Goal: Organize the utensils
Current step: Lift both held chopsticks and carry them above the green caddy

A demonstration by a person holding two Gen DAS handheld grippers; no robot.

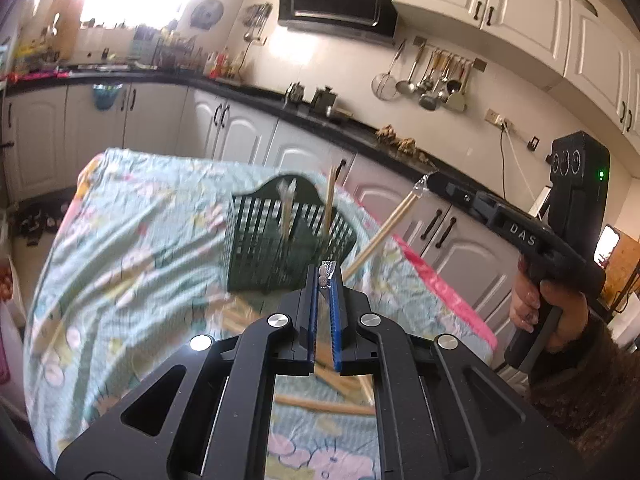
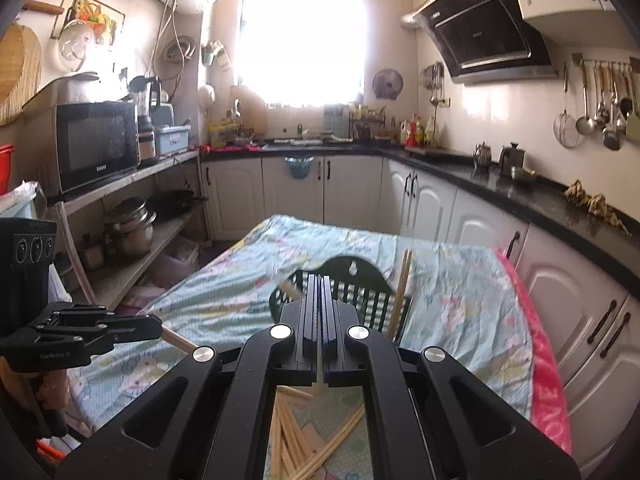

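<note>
A dark green slatted basket (image 1: 280,236) is standing on a desk cloth (image 1: 132,248) showing pale blue with pink and yellow flowers and a bright pink edge right of the basket. Pale tan wooden chopsticks (image 2: 300,432) are lying near the basket. Both black grippers are showing blue jaws.

Blown-out window (image 2: 302,36) glare, motion-blurred basket (image 1: 280,236), strong fisheye bending and dark vignette at edges.
</note>
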